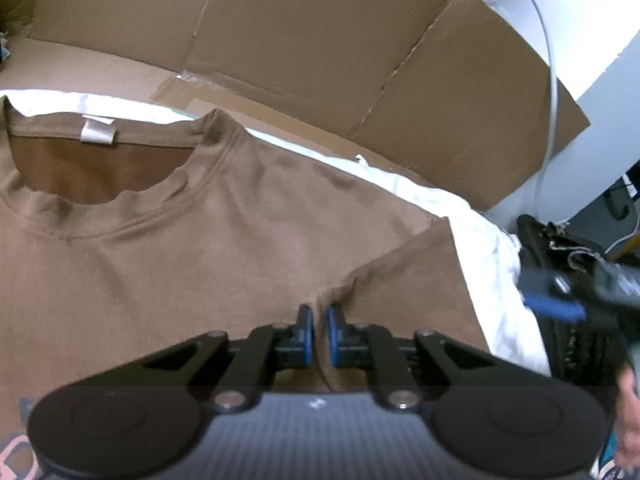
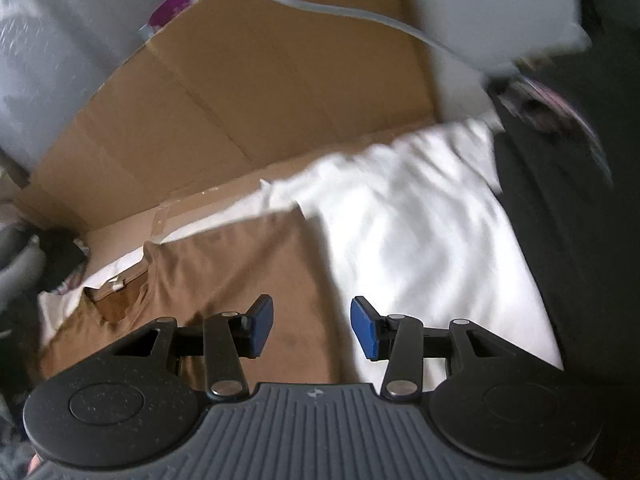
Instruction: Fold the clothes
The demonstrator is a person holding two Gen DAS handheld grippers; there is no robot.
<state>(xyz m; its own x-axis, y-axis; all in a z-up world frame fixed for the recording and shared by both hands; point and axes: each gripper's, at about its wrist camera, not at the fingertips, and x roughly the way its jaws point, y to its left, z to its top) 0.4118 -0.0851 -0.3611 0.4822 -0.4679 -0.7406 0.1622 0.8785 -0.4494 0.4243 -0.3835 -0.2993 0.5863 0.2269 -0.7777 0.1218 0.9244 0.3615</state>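
White sheet, soft brown T-shirt

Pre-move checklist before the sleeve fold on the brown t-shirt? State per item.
1. Left gripper jaws pinched on the brown cotton t-shirt at the sleeve seam: ok.
2. Right gripper gripping cloth: not ok, jaws open, nothing between them.
3. Shirt lying flat on the white sheet: ok.
4. Neck label facing up: ok.
5. Lower hem flat: cannot tell, out of view.

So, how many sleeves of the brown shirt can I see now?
1: the sleeve lies at the shirt's right side in the left view, on the white sheet. The other may be hidden.
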